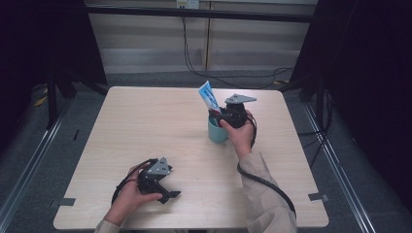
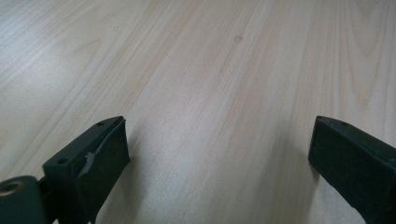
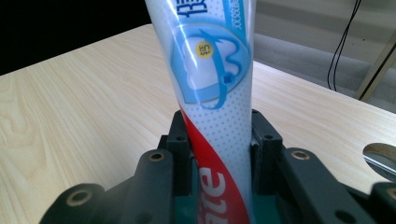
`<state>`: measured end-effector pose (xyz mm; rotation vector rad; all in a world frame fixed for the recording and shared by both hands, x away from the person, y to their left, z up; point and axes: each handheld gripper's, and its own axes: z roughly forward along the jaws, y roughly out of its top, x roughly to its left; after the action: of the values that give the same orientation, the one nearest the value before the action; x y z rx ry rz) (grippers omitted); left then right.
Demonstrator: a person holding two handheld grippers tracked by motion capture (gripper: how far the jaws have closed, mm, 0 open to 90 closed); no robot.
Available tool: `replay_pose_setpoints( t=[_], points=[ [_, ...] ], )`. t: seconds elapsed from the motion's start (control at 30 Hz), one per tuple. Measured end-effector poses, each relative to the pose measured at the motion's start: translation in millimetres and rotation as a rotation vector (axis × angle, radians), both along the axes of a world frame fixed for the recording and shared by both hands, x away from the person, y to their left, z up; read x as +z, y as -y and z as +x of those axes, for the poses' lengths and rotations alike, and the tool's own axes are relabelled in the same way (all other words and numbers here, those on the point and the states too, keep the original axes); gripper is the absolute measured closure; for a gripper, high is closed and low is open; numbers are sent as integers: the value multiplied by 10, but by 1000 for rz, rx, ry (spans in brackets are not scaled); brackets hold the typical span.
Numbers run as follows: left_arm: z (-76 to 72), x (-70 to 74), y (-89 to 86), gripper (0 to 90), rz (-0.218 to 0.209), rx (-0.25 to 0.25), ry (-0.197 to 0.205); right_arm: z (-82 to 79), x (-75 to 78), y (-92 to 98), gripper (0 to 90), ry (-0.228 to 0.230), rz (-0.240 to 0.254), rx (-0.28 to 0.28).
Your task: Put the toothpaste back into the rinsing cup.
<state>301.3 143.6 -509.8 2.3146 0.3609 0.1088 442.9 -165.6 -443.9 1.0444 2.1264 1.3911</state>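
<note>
Our right hand-held gripper (image 1: pixel 219 118) clamps the toothpaste tube (image 1: pixel 208 97) standing in the teal cup (image 1: pixel 216 132), long axis up, tilted far-left; our left hand-held gripper (image 1: pixel 169 190) rests open, near-left on the desk (image 1: pixel 145 126).

Glossy plastic toothpaste tube (image 3: pixel 212 79); matt pale wood-grain table (image 1: pixel 145 126).

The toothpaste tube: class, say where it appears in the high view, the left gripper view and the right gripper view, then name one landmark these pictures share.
High view: the toothpaste tube stands tilted in the teal cup, right of centre, at the right gripper.
Left gripper view: not in it.
Right gripper view: centre, rising between the jaws.
Shared landmark: the wooden table.
</note>
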Motion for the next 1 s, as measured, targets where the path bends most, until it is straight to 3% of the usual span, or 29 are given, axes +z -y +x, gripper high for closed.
replay_pose_setpoints(
  t=[0.37, 0.47, 1.0],
  points=[
    [0, 2, 0, 45, 1, 0, -2, -11, -18, 39, 664, -34, -75, 7],
    [1, 2, 0, 45, 1, -1, -4, -23, -41, 68, 647, -39, -43, -9],
    [0, 1, 1, 45, 0, 1, -3, -35, 27, 82, 532, -55, -72, -4]
  ],
)
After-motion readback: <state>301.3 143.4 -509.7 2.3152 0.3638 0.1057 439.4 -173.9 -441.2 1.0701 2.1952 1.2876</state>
